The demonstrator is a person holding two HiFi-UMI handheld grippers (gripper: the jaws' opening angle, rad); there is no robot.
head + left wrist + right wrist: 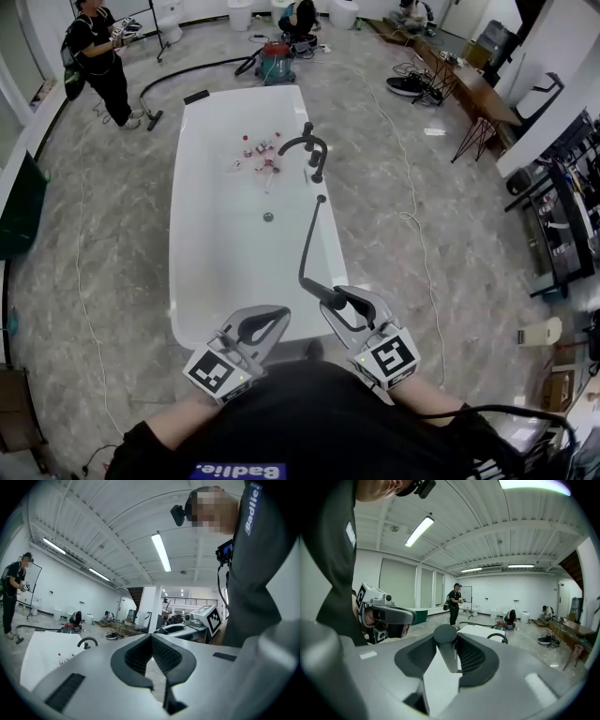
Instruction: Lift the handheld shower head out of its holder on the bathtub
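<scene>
While the left gripper (277, 319) hangs closed and empty over the near end of the bathtub (202, 234), the right gripper (339, 298) clamps the round handle of the shower head (446, 651). The shower head is already clear of its holder at the faucet (309, 145) and sits by the tub's near right corner. Its hose (307, 239) runs back to the rim, and a harder pull could draw it taut and tug the smooth handle loose.

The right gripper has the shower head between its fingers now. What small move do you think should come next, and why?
Probably just hold it steady, with no further pull. The right gripper is shut on the shower head, which is already well away from the faucet. Its hose stretches in a long arc between them over the bathtub, so little slack seems left.
</scene>
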